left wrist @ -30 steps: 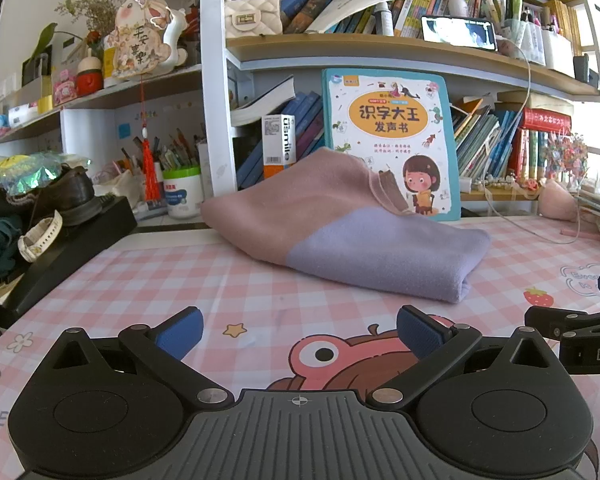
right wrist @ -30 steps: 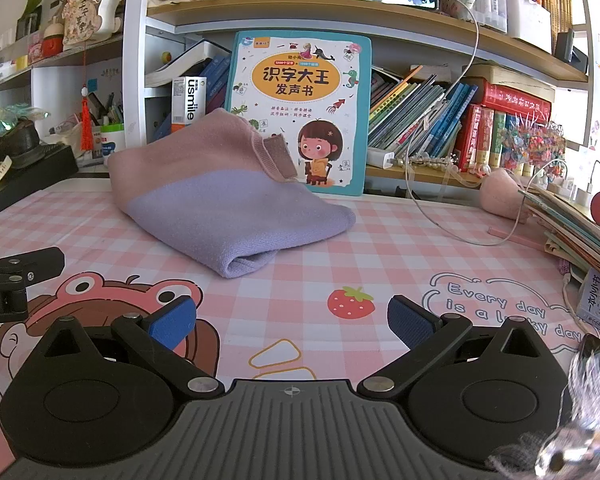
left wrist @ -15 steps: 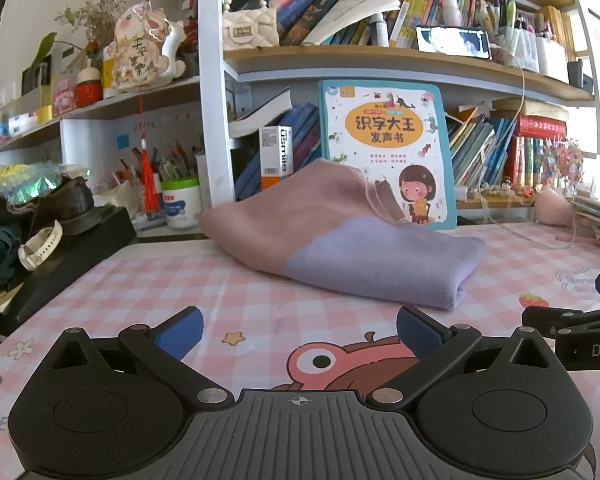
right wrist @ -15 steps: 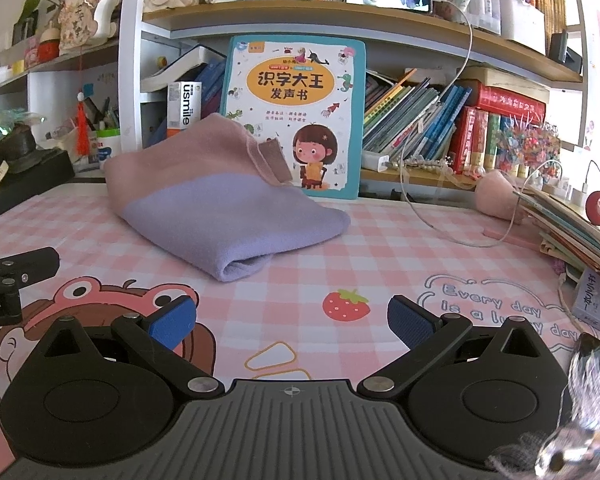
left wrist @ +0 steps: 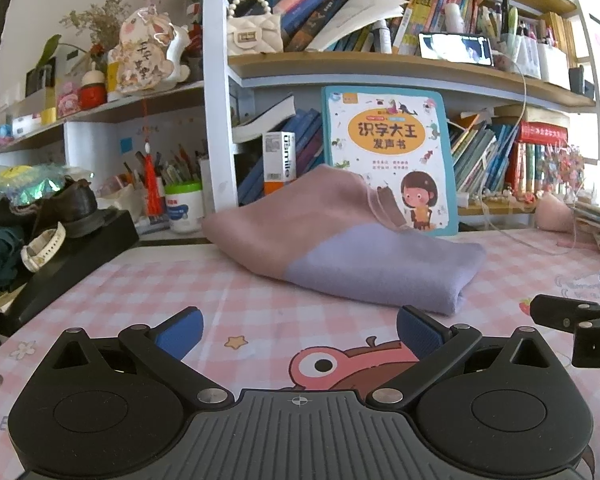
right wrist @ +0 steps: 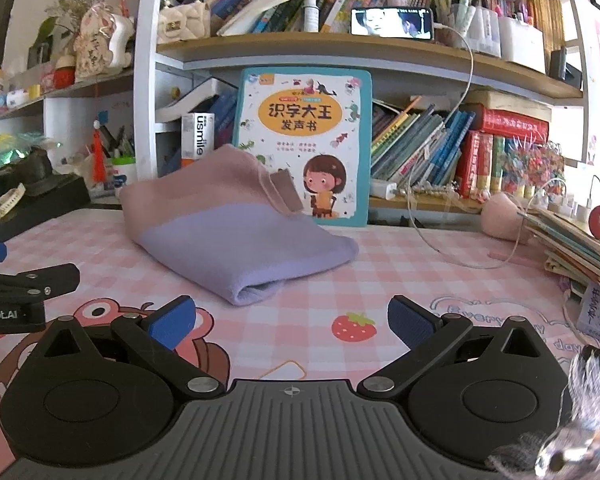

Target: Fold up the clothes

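The bookshelf [left wrist: 400,64] fills the upper half of both views, crammed with leaning books, a cream quilted bag at upper centre-left and a phone with a lit screen [right wrist: 392,22] lying on its side at upper centre-right. Below it, the surface [left wrist: 148,284] spreads across the middle and lower frame, covered in a pink checked mat printed with a cartoon creature, stars and a strawberry.

The folded garment [left wrist: 340,248] lies in the centre of the left wrist view, just above the claw fingers, resting on the surface; in the right wrist view the same garment [right wrist: 236,232] sits centre-left. It is a compact bundle, dusty pink at the back and lilac at the front, with its rolled fold edge facing the lower right (a loose pink flap rests against the book behind it). That children's picture book [right wrist: 304,144] stands upright behind the garment, touching its rear edge.

The left claw [left wrist: 300,330] occupies the bottom of its frame, blue-padded fingers spread wide apart and holding nothing, short of the garment. The right claw [right wrist: 292,320] is likewise spread wide and empty, its tips near the garment's fold edge but apart from it. A small printed strawberry [right wrist: 354,326] shows between its fingers.
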The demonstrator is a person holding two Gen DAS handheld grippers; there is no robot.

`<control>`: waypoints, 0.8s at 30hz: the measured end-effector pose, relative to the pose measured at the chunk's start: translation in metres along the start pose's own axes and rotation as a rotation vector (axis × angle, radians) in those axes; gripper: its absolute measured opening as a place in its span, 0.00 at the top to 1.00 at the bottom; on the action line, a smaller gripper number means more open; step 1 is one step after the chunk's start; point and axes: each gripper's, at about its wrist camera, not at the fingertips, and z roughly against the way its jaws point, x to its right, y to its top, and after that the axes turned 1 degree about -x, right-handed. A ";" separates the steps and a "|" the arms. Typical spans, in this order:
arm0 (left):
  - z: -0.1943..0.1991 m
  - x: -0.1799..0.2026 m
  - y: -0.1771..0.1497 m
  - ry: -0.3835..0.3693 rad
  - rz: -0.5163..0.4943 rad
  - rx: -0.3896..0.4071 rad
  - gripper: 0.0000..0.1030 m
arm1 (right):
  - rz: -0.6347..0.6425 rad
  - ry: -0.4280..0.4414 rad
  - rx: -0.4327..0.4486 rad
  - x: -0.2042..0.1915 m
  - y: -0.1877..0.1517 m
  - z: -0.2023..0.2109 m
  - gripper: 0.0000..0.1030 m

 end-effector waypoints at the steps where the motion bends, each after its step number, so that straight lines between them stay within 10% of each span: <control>1: 0.001 -0.001 0.000 0.001 0.005 0.004 0.00 | 0.001 0.003 0.003 0.000 0.000 0.000 0.00; 24: 0.006 0.008 0.001 0.067 -0.050 0.044 0.00 | 0.030 -0.011 -0.019 -0.005 -0.001 -0.004 0.00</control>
